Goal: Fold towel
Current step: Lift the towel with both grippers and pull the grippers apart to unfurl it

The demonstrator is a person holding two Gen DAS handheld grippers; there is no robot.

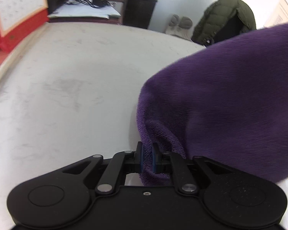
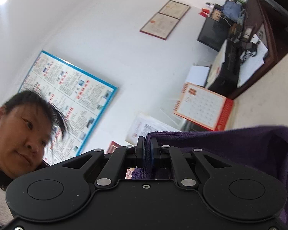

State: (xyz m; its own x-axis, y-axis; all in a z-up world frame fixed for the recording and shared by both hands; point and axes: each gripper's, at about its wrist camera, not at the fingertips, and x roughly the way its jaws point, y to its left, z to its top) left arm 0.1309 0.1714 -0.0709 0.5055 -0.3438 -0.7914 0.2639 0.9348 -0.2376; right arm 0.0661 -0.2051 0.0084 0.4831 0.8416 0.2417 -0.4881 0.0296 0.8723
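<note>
Purple towel (image 1: 230, 95) hides table's (image 1: 76, 76) right, blurred calendar (image 1: 15, 13) behind

Left wrist view: angled steeply down over the left gripper (image 1: 147, 158) onto white tabletop (image 1: 67, 88), close. Right wrist view: tilted upward, rolled, facing wall poster (image 2: 67, 99). Shared: purple towel (image 1: 230, 99), red desk calendar (image 1: 15, 13), cluttered desk (image 1: 86, 3).

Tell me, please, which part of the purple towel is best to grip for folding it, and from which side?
Grip the purple towel at its hemmed edge near a corner, coming in edge-on so the thin hem slides between the pads. Both grips already do this: the left hand-held gripper and the right hand-held gripper each pinch a bunched edge, and the cloth hangs freely from them.
</note>
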